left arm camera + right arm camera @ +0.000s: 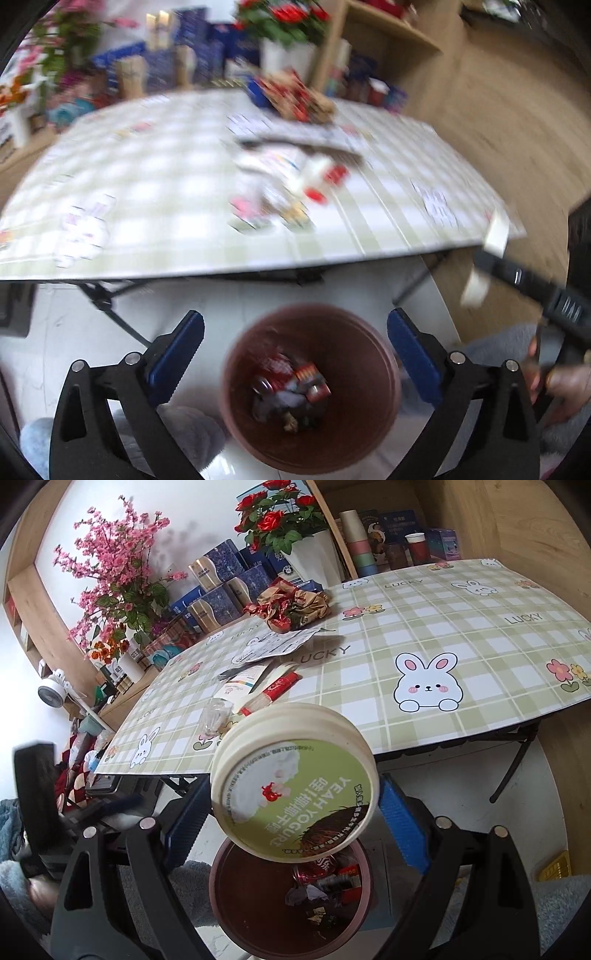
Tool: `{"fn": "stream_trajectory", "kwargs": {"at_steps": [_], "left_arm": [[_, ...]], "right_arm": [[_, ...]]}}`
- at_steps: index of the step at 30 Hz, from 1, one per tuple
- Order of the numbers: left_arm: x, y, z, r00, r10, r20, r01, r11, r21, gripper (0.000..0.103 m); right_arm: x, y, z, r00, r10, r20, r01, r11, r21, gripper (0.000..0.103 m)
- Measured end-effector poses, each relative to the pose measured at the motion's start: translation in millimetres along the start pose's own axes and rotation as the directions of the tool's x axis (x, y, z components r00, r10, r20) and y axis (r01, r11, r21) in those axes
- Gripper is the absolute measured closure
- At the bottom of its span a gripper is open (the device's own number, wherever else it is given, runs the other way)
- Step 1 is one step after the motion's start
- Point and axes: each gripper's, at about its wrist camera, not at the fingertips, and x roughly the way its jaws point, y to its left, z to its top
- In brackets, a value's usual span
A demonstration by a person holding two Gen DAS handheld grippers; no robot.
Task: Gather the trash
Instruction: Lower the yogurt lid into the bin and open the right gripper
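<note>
Below the near edge of the green-checked worktop (pixel 443 602), the round brown plastic bin (pixel 236 904) already holds cans and wrappers. The right gripper (pixel 291 808) has its fingers clamped on a cream round yogurt tub (pixel 295 786) above the bin; the left gripper (pixel 295 354) is spread wide and empty over it. Next, by judgement: release the tub, then fetch the crumpled wrappers (pixel 291 605) at the far edge. The left view is blurred, and the tub hides the right finger contact.

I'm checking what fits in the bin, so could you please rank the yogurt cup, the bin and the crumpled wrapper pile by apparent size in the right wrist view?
1. Yogurt cup and bin: alike; the cup sits nearer the camera, so unsure.
2. Crumpled wrapper pile: smallest, but farthest away.
</note>
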Motion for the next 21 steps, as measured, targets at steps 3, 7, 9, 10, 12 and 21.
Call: {"fn": "stream_trajectory", "kwargs": {"at_steps": [3, 7, 9, 10, 12, 21], "left_arm": [[-26.8, 15.7, 8.2, 0.995, 0.041, 0.088, -0.037, 0.998, -0.046, 0.006], [-57.8, 29.9, 15.5, 0.975, 0.126, 0.184, -0.115, 0.991, -0.070, 0.006], [-69.7, 33.8, 17.9, 0.963, 0.158, 0.219, -0.147, 0.987, -0.069, 0.006], [-73.2, 35.4, 19.0, 0.959, 0.166, 0.228, -0.154, 0.986, -0.069, 0.006], [-77.9, 39.0, 19.5, 0.955, 0.173, 0.240, -0.159, 0.984, -0.074, 0.006], [-73.3, 51.8, -0.6, 0.962, 0.182, 0.202, -0.152, 0.976, -0.155, 0.006]], "right_arm": [[4.1, 5.8, -1.3, 1.000, 0.001, -0.023, -0.001, 1.000, -0.014, 0.015], [17.3, 18.0, -10.0, 0.996, -0.016, -0.083, 0.012, 0.998, -0.054, 0.015], [24.2, 22.4, -14.6, 0.993, -0.026, -0.115, 0.017, 0.997, -0.073, 0.015], [27.3, 24.8, -18.2, 0.991, -0.032, -0.133, 0.021, 0.996, -0.084, 0.015], [32.5, 29.6, -25.9, 0.986, -0.038, -0.165, 0.021, 0.995, -0.101, 0.015], [42.9, 39.2, -44.4, 0.972, -0.055, -0.230, 0.023, 0.990, -0.139, 0.014]]}}
